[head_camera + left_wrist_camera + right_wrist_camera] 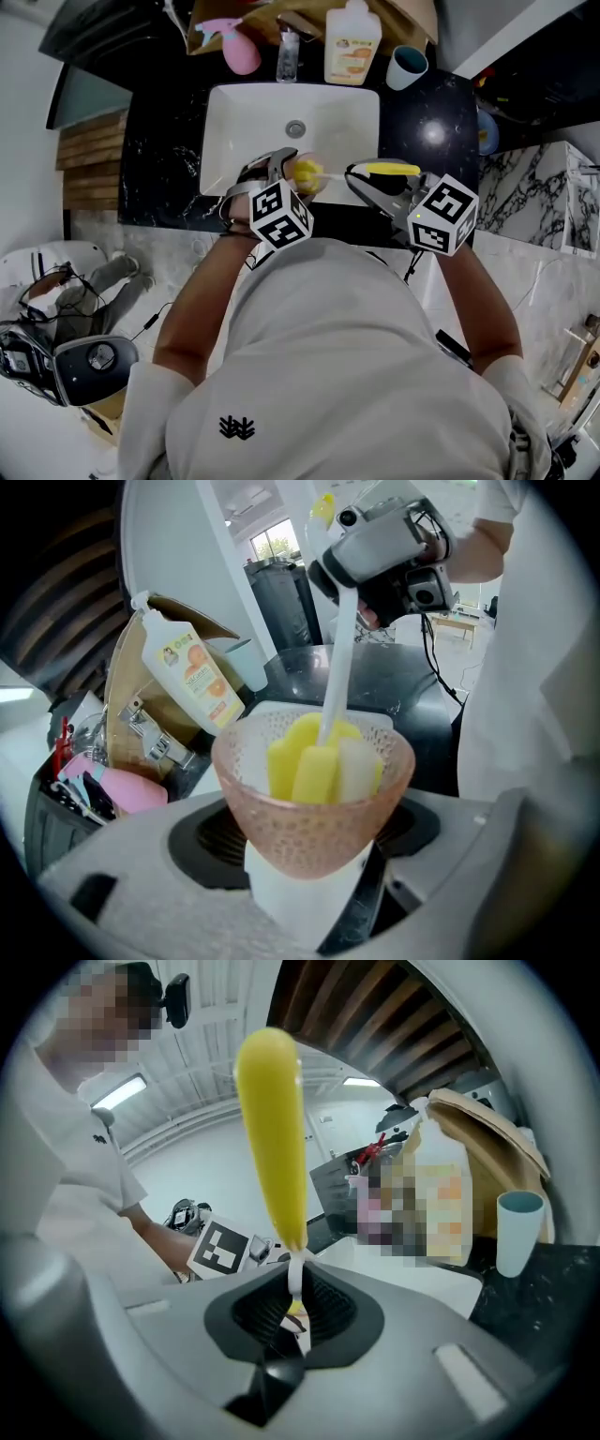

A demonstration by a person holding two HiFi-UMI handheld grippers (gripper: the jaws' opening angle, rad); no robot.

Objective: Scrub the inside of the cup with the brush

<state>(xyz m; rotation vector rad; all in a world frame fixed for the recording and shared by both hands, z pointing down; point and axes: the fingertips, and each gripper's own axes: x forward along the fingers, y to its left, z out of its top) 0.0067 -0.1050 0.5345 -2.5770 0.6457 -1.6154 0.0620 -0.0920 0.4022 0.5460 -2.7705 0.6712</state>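
Currently scrubbing step is in hand: yellow-and-white sponge head point(323, 766) of yellow-handled, white-stemmed brush point(272, 1129) is seated inside pink dimpled glass cup point(314, 808). Cup is clamped by left gripper point(314, 874), jaws set wide around it, and is held above white rectangular sink point(244, 122). Brush is pinched by right gripper point(292, 1312), jaws narrowed on it. Next move, as judged: head to be twisted and pumped against inner wall, cup held steady. Cup wall is seen as translucent, bumpy; no foam is visible.

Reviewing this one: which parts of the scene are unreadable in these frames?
- Inside bottom of the cup: left gripper view, covered by the head of the brush.
- Head of the brush: right gripper view, hidden behind the right gripper body.
- Label on the bottle: right gripper view, mosaic patch over it.
- Cup in head view: mostly hidden by the left gripper.
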